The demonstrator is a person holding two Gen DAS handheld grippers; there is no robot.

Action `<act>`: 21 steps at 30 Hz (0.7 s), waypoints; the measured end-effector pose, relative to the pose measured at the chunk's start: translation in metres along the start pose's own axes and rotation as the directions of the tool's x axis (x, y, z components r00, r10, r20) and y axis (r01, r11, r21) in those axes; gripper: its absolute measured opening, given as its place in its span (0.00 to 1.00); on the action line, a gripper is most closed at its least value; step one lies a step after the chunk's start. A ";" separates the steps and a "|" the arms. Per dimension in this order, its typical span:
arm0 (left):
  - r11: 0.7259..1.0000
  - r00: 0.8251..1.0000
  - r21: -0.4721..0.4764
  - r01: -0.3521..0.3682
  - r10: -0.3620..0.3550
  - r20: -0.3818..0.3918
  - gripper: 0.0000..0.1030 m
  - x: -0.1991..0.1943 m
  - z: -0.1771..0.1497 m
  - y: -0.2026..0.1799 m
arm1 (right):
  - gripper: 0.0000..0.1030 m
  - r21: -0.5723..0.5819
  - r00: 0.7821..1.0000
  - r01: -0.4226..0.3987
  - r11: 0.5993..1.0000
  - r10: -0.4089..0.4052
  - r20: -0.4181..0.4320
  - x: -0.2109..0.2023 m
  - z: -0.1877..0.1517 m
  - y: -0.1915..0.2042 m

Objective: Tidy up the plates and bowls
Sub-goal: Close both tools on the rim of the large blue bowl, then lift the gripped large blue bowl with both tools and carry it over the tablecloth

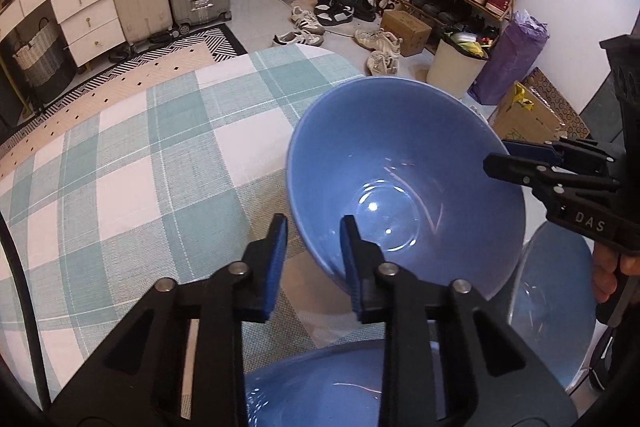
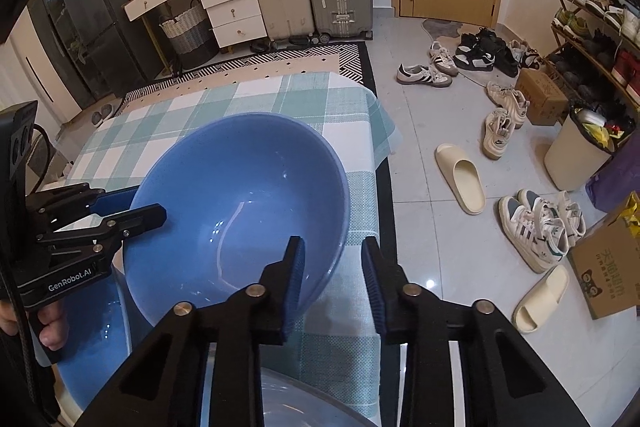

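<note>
Two grippers are on one big blue bowl [image 1: 404,187] right now, and it's tipped up over the table [image 1: 120,167] instead of sitting flat. The left gripper [image 1: 314,263] has its jaws apart with the near rim between them, one pad inside the bowl and one outside; can't tell if the pads are actually pressing. The right gripper [image 2: 332,279] looks the same on the opposite rim: jaws apart, left finger inside the bowl, right finger outside over the cloth.

Room-wise, the far-left stretch of the checked teal-and-white tablecloth [image 2: 280,99] is bare. The table's right edge is close to the bowl, with grey floor tile and scattered shoes [image 2: 536,227] past it.

The bowl is smooth and glossy, deep with a small flat bottom, and has nothing in it, just light glints. Two more blue dishes are down low: another blue bowl [image 1: 320,387] right under the left gripper and a blue plate [image 1: 556,307] off to its right, both shiny and bare as far as I can see.
</note>
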State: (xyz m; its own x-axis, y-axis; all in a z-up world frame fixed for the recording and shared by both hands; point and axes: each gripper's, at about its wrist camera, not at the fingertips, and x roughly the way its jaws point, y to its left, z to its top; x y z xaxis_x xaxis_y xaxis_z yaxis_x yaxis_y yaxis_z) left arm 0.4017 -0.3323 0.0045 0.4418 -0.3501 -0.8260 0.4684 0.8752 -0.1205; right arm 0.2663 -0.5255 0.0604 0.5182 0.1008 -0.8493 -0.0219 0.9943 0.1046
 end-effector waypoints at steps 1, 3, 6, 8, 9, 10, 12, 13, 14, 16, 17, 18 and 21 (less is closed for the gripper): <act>1.000 1.000 0.007 0.001 -0.001 0.003 0.18 -0.001 0.000 -0.002 | 0.22 -0.003 1.000 0.001 1.000 -0.001 0.001 0.000 0.000 0.001; 1.000 1.000 0.020 -0.012 0.012 0.012 0.18 -0.002 -0.001 -0.005 | 0.19 -0.009 1.000 0.002 1.000 -0.002 0.005 0.000 0.000 0.001; 1.000 1.000 0.016 -0.016 0.015 0.013 0.18 -0.003 -0.001 -0.006 | 0.17 -0.022 1.000 0.012 1.000 -0.012 0.006 0.000 0.000 0.004; 1.000 1.000 0.012 -0.013 0.012 0.013 0.18 -0.003 -0.001 -0.005 | 0.16 -0.023 1.000 0.014 1.000 -0.014 0.008 0.000 0.000 0.005; 1.000 1.000 0.014 -0.013 0.013 0.012 0.18 -0.003 -0.001 -0.005 | 0.16 -0.025 1.000 0.016 1.000 -0.016 0.009 -0.001 -0.001 0.006; 1.000 1.000 0.014 -0.014 0.014 0.013 0.18 -0.003 -0.001 -0.005 | 0.16 -0.026 1.000 0.018 1.000 -0.018 0.009 -0.001 -0.001 0.006; 1.000 1.000 0.010 -0.016 0.016 0.016 0.18 -0.004 -0.001 -0.005 | 0.16 -0.025 1.000 0.016 1.000 -0.016 0.010 -0.001 -0.001 0.006; 1.000 1.000 0.010 -0.017 0.017 0.018 0.18 -0.004 -0.001 -0.005 | 0.16 -0.024 1.000 0.015 1.000 -0.015 0.013 -0.002 -0.001 0.006; 1.000 1.000 0.011 -0.017 0.017 0.020 0.18 -0.005 -0.002 -0.005 | 0.16 -0.024 1.000 0.017 1.000 -0.017 0.014 -0.001 0.000 0.006; 1.000 0.999 0.017 -0.023 0.023 0.024 0.18 -0.006 -0.002 -0.007 | 0.16 -0.025 1.000 0.018 1.000 -0.018 0.019 -0.002 0.000 0.007; 0.999 0.999 0.019 -0.026 0.025 0.026 0.18 -0.007 -0.002 -0.008 | 0.16 -0.026 1.000 0.018 1.000 -0.017 0.023 -0.003 0.000 0.007; 0.999 0.999 0.020 -0.025 0.024 0.029 0.18 -0.008 -0.002 -0.008 | 0.16 -0.026 1.000 0.017 1.000 -0.017 0.026 -0.004 0.000 0.008; 1.000 0.999 0.019 -0.024 0.024 0.036 0.18 -0.012 -0.002 -0.010 | 0.16 -0.028 0.999 0.019 0.999 -0.018 0.032 -0.006 0.000 0.008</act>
State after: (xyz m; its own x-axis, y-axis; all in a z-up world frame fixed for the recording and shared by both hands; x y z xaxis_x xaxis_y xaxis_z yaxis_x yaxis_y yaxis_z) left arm 0.3903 -0.3361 0.0145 0.4800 -0.3411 -0.8082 0.4723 0.8769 -0.0897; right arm 0.2635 -0.5179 0.0662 0.5456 0.0820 -0.8340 -0.0367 0.9966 0.0740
